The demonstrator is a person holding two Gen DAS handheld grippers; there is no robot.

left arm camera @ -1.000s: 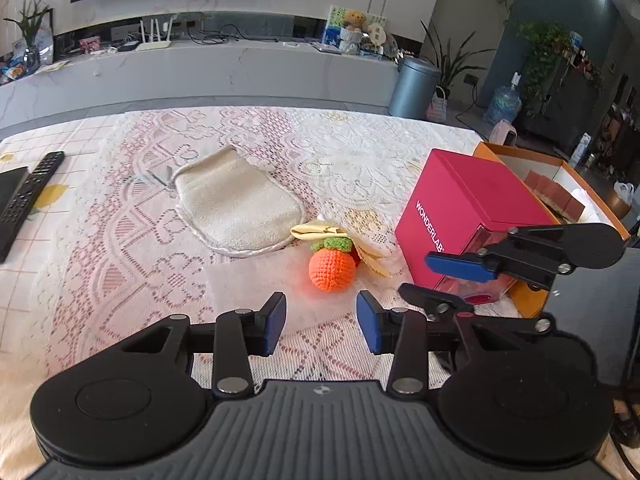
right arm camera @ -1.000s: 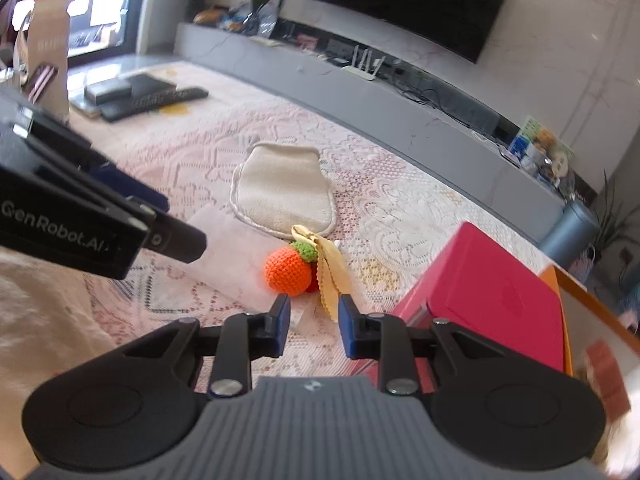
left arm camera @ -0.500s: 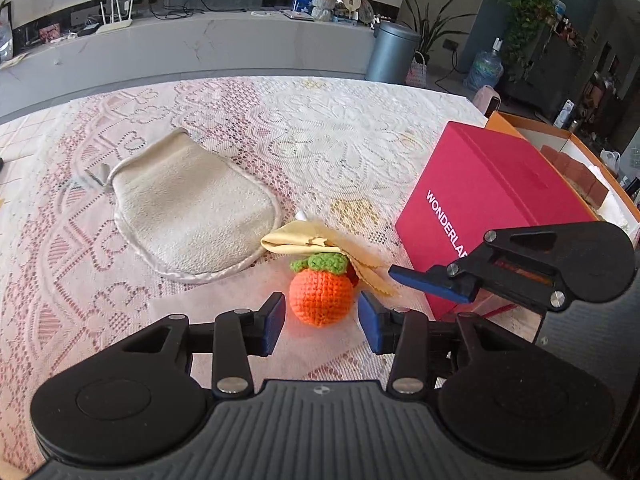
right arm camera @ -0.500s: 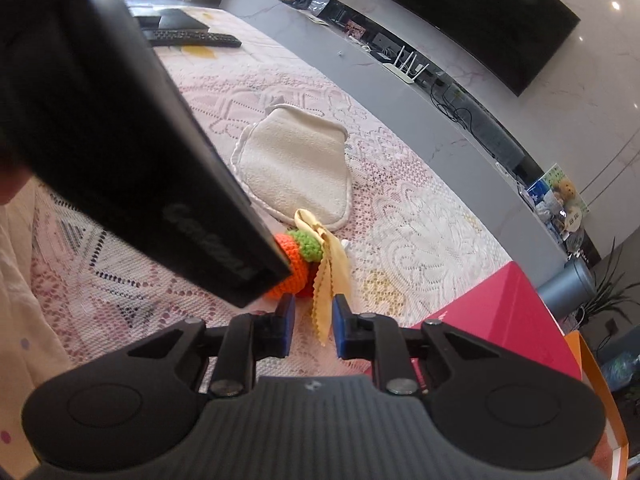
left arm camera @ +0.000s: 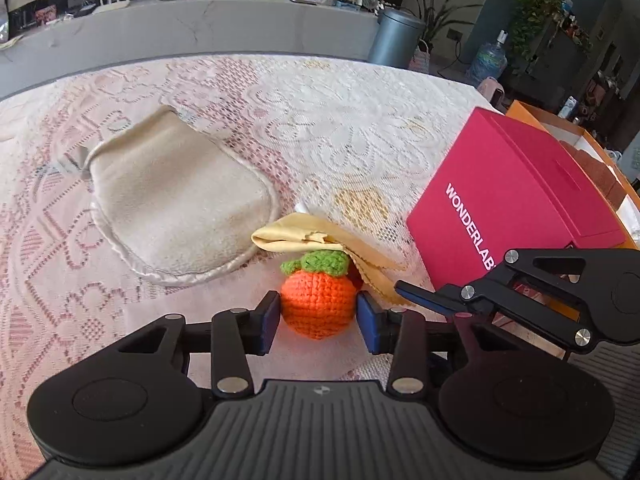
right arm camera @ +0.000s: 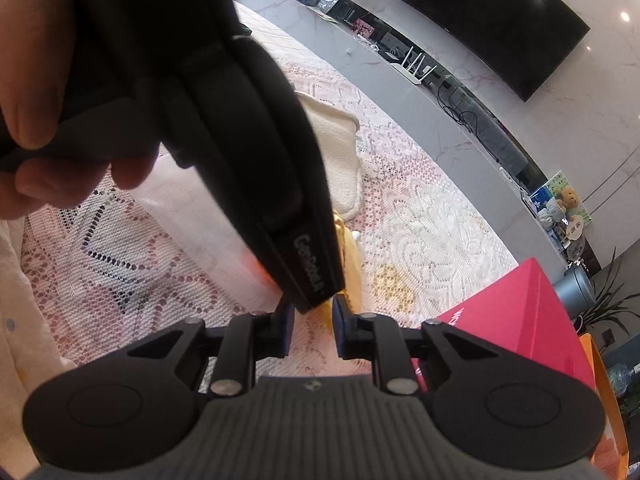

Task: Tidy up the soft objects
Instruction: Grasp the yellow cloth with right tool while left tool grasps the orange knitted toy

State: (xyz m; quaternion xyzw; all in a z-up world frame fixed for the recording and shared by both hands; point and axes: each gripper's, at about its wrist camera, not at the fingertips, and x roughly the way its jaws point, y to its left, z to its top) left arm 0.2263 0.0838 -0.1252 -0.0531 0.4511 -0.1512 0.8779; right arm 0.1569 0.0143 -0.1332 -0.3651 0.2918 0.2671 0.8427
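Observation:
A crocheted orange fruit [left arm camera: 318, 304] with a green top lies on the lace tablecloth. My left gripper [left arm camera: 318, 322] is open, its blue pads on either side of the fruit. A folded yellow cloth [left arm camera: 316, 240] lies just behind the fruit and shows in the right wrist view [right arm camera: 352, 264]. A cream mitt [left arm camera: 176, 204] lies flat to the left. My right gripper [right arm camera: 314, 326] is partly open with the yellow cloth's edge between its pads; it appears in the left wrist view [left arm camera: 404, 290] beside the fruit. The left gripper's body hides the fruit in the right wrist view.
A pink box [left arm camera: 516, 204] marked WONDERLAB stands at the right, with an orange tray [left arm camera: 560, 120] behind it. A grey counter [left arm camera: 200, 28] runs along the far side. A grey bin [left arm camera: 394, 38] stands beyond the table.
My left gripper moved forward until its pads flank the orange fruit. My right gripper moved in toward the yellow cloth, and the left gripper's body now fills much of its view.

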